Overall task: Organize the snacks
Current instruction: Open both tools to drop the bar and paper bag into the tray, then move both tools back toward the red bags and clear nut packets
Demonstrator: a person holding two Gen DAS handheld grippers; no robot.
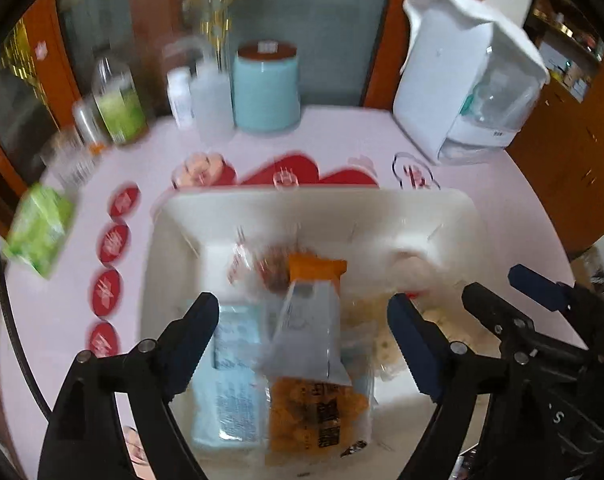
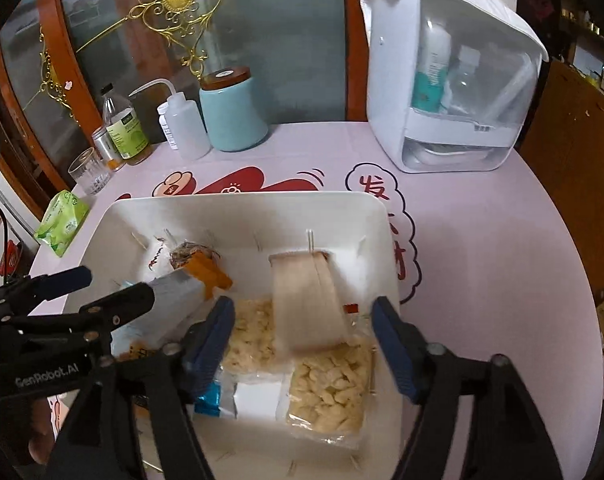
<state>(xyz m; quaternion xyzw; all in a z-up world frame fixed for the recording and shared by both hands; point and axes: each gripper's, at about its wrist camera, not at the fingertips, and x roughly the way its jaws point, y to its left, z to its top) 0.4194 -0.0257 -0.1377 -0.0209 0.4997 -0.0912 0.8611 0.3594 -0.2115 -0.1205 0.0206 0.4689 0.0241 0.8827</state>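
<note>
A white bin (image 1: 170, 240) (image 2: 114, 224) on the pink table holds several snack packets. In the left wrist view my left gripper (image 1: 302, 340) is open above an orange-and-grey packet (image 1: 313, 344) and a light blue packet (image 1: 234, 376); the view is blurred. In the right wrist view my right gripper (image 2: 303, 340) is open above a beige packet (image 2: 309, 304) lying on clear bags of pale puffed snacks (image 2: 329, 392). The left gripper (image 2: 114, 292) shows at the left of that view, over the orange-and-grey packet (image 2: 182, 292). The right gripper (image 1: 513, 296) shows at the right of the left view.
At the table's back stand a teal canister (image 2: 234, 112), a squeeze bottle (image 2: 186, 128), a green-labelled bottle (image 2: 126, 128), a glass (image 2: 90, 172) and a white appliance (image 2: 453, 80). A green tissue pack (image 2: 62, 224) lies left of the bin.
</note>
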